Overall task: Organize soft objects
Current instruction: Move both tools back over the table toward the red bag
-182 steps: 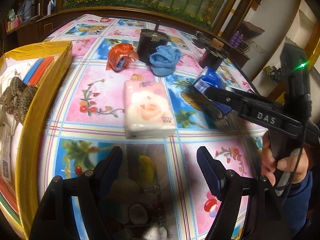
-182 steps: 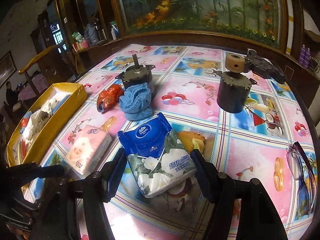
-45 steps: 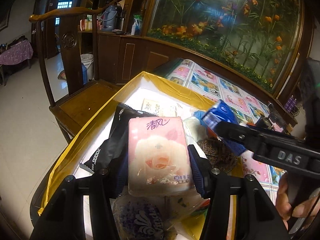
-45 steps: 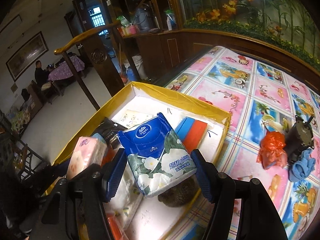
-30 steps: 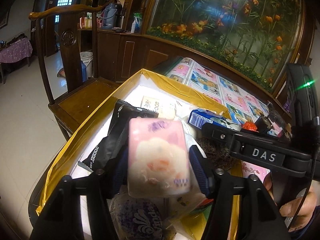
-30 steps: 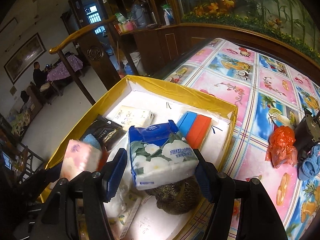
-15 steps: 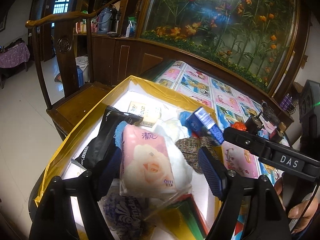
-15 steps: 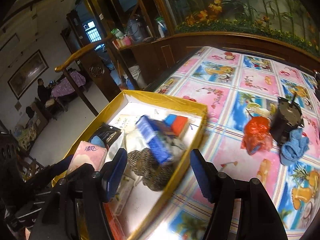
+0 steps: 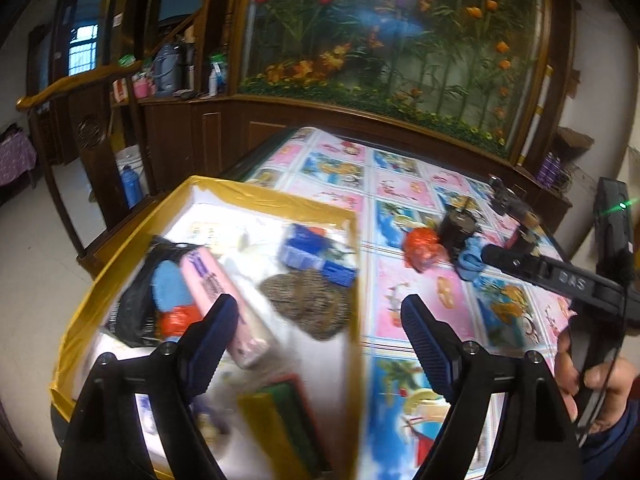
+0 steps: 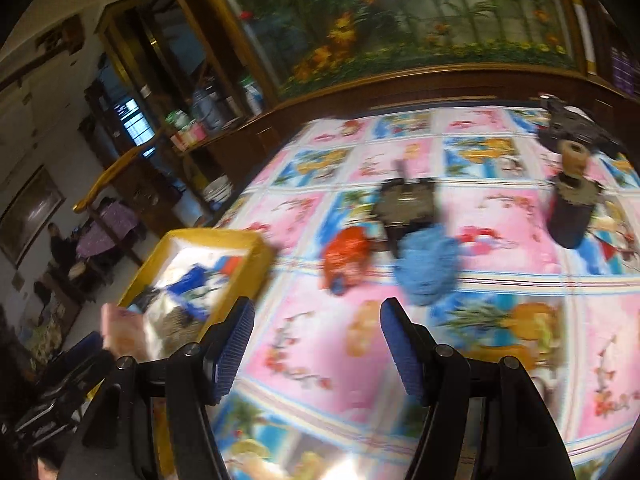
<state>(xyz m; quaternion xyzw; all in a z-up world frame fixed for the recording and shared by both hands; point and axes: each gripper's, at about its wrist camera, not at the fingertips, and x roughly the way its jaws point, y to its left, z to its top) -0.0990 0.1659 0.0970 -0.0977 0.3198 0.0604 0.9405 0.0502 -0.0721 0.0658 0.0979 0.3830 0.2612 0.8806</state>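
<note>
The yellow box holds the pink tissue pack, the blue tissue pack, brown scrubbers and a black bag. My left gripper hangs over the box's right rim. Its jaws are opening with nothing between the pads, and the pink pack lies below the left finger. My right gripper is open and empty over the patterned tablecloth. Ahead of it lie an orange bag and a blue cloth. The box is at its left.
A dark motor stands right behind the orange bag and blue cloth, a second one farther right. A hand holds the right gripper's handle at the right edge. A wooden chair and cabinets stand beyond the box.
Both tissue packs have dropped from the jaws into the box. My left jaws have spread wider and drawn back to the right. My right gripper has swung right, out over the table.
</note>
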